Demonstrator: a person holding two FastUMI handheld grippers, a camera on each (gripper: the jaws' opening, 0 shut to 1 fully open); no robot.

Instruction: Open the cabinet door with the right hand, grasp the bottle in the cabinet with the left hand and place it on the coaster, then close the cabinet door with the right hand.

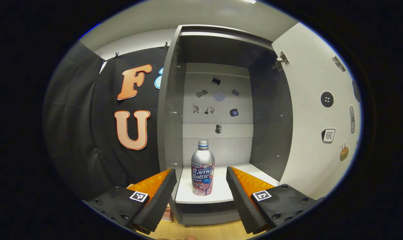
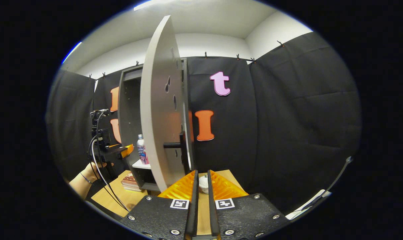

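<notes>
My left gripper [image 1: 201,186] is spread wide with nothing in it, and the bottle [image 1: 203,168] stands dead ahead, framed between the two fingers and a little beyond their tips. It stands upright on the white shelf [image 1: 218,193] near the front edge, cap up, so its long axis runs straight up and down and crosses my fingers at a right angle. That is the relation the grab turns on: I judge a level push straight forward would bring the fingers to either side of the body, below the neck, with room to spare on both sides.

The door [image 1: 316,110] hangs open to the right of the cabinet and is clear of that path.

My right gripper [image 2: 201,181] is nearly closed, a thin slit between the fingers, and holds nothing. It sits out in front of the door's [image 2: 161,110] outer face, below and near the dark handle [image 2: 174,145], not touching it. From there I can see my left gripper [image 2: 121,151] held by my hand [image 2: 88,173] just short of the bottle [image 2: 141,150] (so the left is plainly the nearer one, as the task wants). A small pale round thing [image 2: 204,183] on the table beyond the right fingertips may be the coaster; I cannot tell for sure.
</notes>
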